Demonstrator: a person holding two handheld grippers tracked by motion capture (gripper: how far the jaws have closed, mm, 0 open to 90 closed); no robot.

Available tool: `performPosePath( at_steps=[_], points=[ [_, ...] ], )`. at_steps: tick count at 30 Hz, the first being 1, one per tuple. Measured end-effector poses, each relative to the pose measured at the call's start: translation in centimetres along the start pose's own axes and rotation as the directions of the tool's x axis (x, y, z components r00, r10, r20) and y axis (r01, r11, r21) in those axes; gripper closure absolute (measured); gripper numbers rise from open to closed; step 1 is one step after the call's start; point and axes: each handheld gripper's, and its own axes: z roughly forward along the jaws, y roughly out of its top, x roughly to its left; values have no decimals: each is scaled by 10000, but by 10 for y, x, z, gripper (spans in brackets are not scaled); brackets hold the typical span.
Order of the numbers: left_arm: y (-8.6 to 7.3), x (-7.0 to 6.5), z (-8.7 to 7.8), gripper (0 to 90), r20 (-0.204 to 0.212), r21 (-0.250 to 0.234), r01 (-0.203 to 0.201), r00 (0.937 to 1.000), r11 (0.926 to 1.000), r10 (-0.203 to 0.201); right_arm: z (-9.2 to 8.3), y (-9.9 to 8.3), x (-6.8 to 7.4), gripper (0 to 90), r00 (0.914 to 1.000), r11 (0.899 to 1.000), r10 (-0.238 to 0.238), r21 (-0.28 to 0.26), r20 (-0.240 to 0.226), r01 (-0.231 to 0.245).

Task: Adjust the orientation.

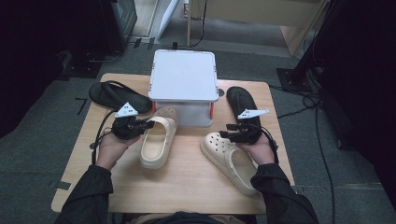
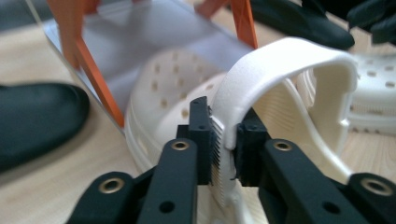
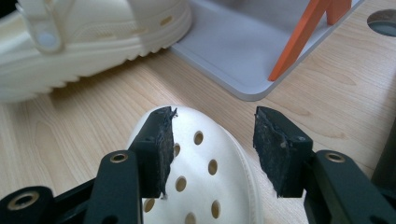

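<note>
Black flip-flops (image 1: 119,95) (image 1: 243,103) flank white rack (image 1: 184,74) on wooden table (image 1: 187,182)

Wooden table (image 1: 187,186) bears two cream clogs (image 1: 159,135), two black sandals (image 1: 114,95), a white stand (image 1: 183,74)

Lab, cables (image 1: 322,140) across carpeted floor (image 1: 28,158)

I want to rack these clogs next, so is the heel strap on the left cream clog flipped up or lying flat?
Up. The strap arches above the left clog, with the left gripper closed on its side.
</note>
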Motion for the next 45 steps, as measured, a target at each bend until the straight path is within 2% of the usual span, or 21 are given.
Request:
performPosePath(
  at_steps=[2,3,6,9,11,12,14,16,19,20,22,24,27,29,33,34,35,36,37,41,45],
  points=[
    [-1,-1,4,769,-45,299,4,10000,9996,-3,-1,0,1,483,10000,10000,-47,1,11,47],
    [-1,-2,9,758,101,427,76,9999,9991,-80,-1,0,2,482,10000,10000,-31,10,2,31],
    [0,-5,11,740,256,502,59,9996,9987,-72,-1,0,2,481,10000,10000,-13,36,-13,13],
    [0,-5,14,715,360,699,255,9990,9972,-281,-1,0,4,478,10000,10000,-52,37,-32,52],
    [1,-3,15,656,568,806,620,9962,9948,-667,-1,0,6,476,10000,10000,-64,46,-50,64],
    [1,-2,15,586,569,849,721,9954,9938,-770,-1,0,7,474,9999,10000,-60,28,-93,60],
    [1,-1,14,565,495,806,768,9955,9938,-810,-2,1,8,473,9999,10000,-77,9,-105,77],
    [3,0,9,502,489,726,852,9948,9937,-889,-3,2,11,472,9998,9999,-108,-118,-148,106],
    [9,2,-1,487,544,560,752,9954,9956,-782,-5,4,14,471,9998,9998,-35,-178,-177,32],
    [13,4,-6,481,555,499,752,9954,9959,-779,-8,6,17,471,9997,9992,-77,-395,-224,68],
    [17,7,-9,488,666,477,795,9944,9957,-826,-9,7,19,471,9996,9987,-78,-507,-275,64],
    [23,11,-13,530,833,364,935,9919,9950,-963,-13,13,30,485,9992,9977,-231,-649,-335,209],
    [38,19,-18,582,1022,226,821,9912,9964,-840,-13,19,43,498,9979,9964,-304,-806,-566,258],
    [42,21,-20,605,1058,215,822,9908,9964,-840,-12,20,47,505,9972,9963,-290,-830,-688,232],
    [63,25,-23,664,1177,96,475,9919,9988,-483,-1,24,70,560,9924,9967,-537,-671,-1106,465],
    [68,26,-24,664,1262,106,395,9912,9992,-405,-1,24,70,560,9924,9967,-537,-671,-1106,465],
    [79,27,-25,679,1276,43,237,9915,9997,-241,4,25,78,577,9899,9970,-647,-515,-1258,587],
    [79,27,-25,694,1276,43,237,9915,9997,-241,4,25,78,577,9899,9970,-647,-515,-1258,587],
    [89,29,-25,697,1312,55,70,9913,10000,-76,8,26,85,593,9871,9967,-733,-456,-1422,675],
    [100,33,-20,710,1380,-6,11,9904,10000,-10,16,29,102,597,9809,9947,-1000,-389,-1668,948],
    [110,39,-8,702,1422,350,-76,9898,9994,26,24,29,113,600,9751,9911,-1327,-350,-1776,1285]
  ],
)
